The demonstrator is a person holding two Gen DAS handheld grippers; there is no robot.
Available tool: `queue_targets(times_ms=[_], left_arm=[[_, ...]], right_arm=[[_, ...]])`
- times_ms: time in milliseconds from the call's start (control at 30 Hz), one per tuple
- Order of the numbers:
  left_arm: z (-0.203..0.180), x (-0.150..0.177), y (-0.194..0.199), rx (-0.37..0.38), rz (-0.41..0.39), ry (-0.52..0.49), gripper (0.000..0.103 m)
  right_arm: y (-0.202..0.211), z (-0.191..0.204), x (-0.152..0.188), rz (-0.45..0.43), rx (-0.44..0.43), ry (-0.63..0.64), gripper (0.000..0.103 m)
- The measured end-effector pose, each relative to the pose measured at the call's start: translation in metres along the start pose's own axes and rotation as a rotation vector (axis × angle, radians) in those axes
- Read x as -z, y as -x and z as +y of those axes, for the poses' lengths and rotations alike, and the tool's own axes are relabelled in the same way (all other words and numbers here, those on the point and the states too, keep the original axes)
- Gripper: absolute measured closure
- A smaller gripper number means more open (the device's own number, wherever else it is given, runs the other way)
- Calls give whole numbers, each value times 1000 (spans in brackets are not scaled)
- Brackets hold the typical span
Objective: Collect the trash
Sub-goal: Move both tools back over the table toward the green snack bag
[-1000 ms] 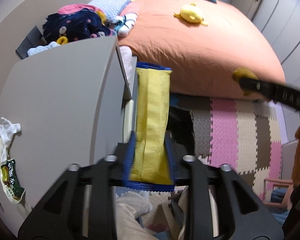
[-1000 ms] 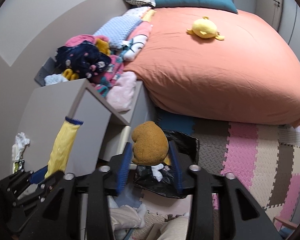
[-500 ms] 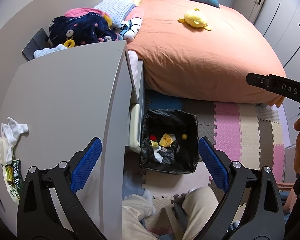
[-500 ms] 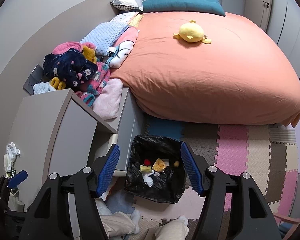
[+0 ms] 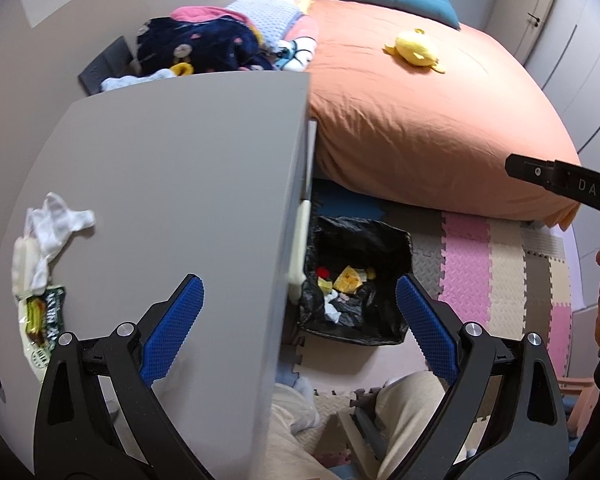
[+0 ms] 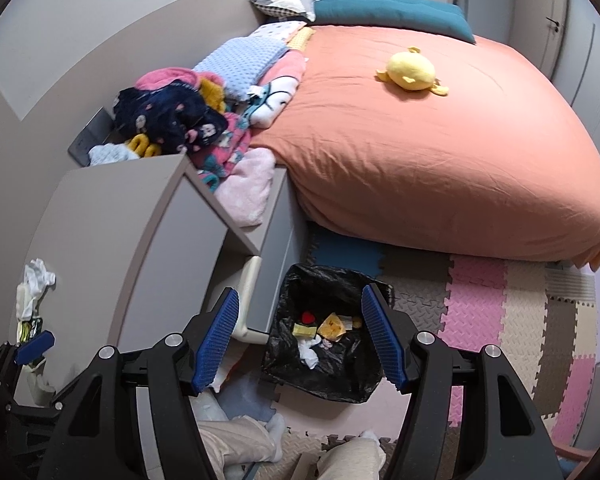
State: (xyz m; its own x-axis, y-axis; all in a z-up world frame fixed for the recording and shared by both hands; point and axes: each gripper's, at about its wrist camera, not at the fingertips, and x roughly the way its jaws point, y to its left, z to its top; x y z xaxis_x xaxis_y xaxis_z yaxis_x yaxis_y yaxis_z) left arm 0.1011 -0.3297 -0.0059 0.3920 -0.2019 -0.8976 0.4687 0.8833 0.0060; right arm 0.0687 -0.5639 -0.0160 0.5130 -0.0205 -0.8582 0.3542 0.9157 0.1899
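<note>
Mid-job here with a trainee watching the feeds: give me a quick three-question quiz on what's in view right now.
1. True or false: the left tongs grip a wrapper.
2. Where does trash remain outside the bin? A) on the bed B) on the desk C) on the floor mats
3. Fill in: the right tongs are ____ above the bin.

Key:
1. False; both tongs are open and hold nothing.
2. B; a tissue and a green wrapper lie at the desk's left edge.
3. open
</note>
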Motion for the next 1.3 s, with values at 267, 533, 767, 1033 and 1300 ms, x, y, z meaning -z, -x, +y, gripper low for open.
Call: queue_targets(times_ms=[267,533,767,1033,1300], left_arm=[[40,13,12,-16,-18,71,9],[80,24,20,-58,-28,137,9],[125,38,30,-113,-38,197,9],[183,60,29,-142,-27,312,9],[216,72,13,-150,5,370,9]], right_arm=[[-2,36,7,13,-29,46,38],[-6,69,12,19,-41,87,38],[-12,111,17,29,-72,144,38],[-17,159,29,47,-118,216,38],[-18,194,40,59,-155,271,38]])
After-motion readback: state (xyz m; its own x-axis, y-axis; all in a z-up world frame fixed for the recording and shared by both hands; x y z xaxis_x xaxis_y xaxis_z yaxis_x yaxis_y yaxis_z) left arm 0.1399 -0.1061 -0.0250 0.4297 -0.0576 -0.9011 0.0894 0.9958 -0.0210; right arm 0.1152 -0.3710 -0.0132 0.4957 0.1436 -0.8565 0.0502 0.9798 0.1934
